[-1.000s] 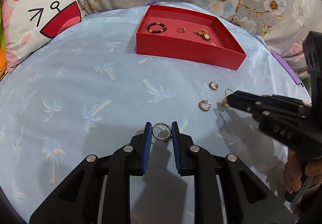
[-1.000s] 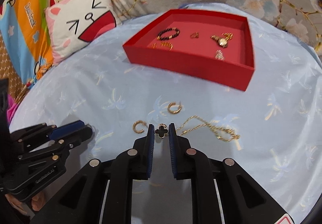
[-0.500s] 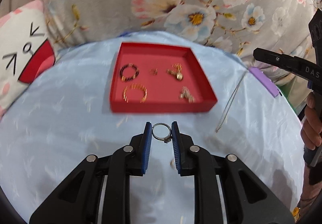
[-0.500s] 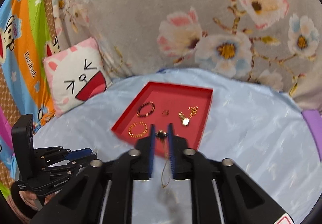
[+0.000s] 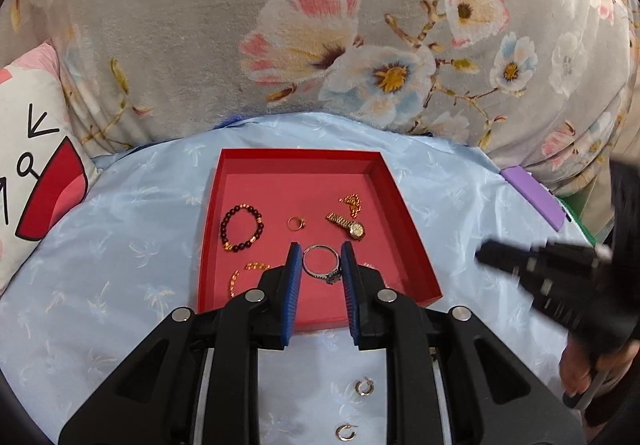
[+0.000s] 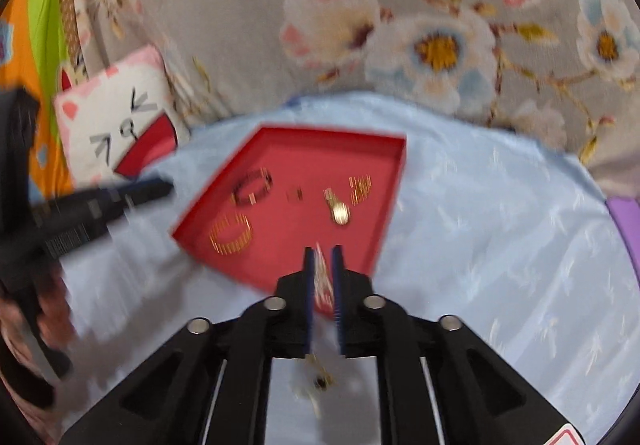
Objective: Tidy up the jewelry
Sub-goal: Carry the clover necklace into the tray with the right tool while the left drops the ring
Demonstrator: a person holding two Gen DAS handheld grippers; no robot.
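Left wrist view: a grey flowered cloth point(image 5: 168, 25) fills the top of the frame, and a pale blue sheet point(image 5: 100, 245) covers the lower part. At the left edge sits a white cat-face cushion point(image 5: 28, 149). A red tray point(image 5: 404, 221) lies in the middle of the sheet, holding a dark bead bracelet point(image 5: 241, 228), a gold watch point(image 5: 347, 226), a gold chain point(image 5: 352, 202) at its upper right, another gold bracelet point(image 5: 244, 275) at its lower left, and a small gold ring point(image 5: 296, 223) in the centre. The left gripper point(image 5: 321, 265), at bottom centre, has its jaws clamped on a silver ring point(image 5: 321, 264), which hangs over the tray's near part. At the right edge the right gripper point(image 5: 486, 256) shows as a dark blur with a hand point(image 5: 576, 373) below it. Two gold hoop earrings point(image 5: 363, 387) lie on the sheet at the bottom of the frame.

Right wrist view, badly blurred: the same tray point(image 6: 394, 173) sits centre frame, the left gripper point(image 6: 164, 187) at the left edge. The right gripper point(image 6: 322, 257) is over the tray's near corner with its jaws opening; a thin pale streak runs between them, and a necklace with a dark pendant point(image 6: 320, 381) shows below, near the bottom of the frame. Whether the pads touch it I cannot tell.
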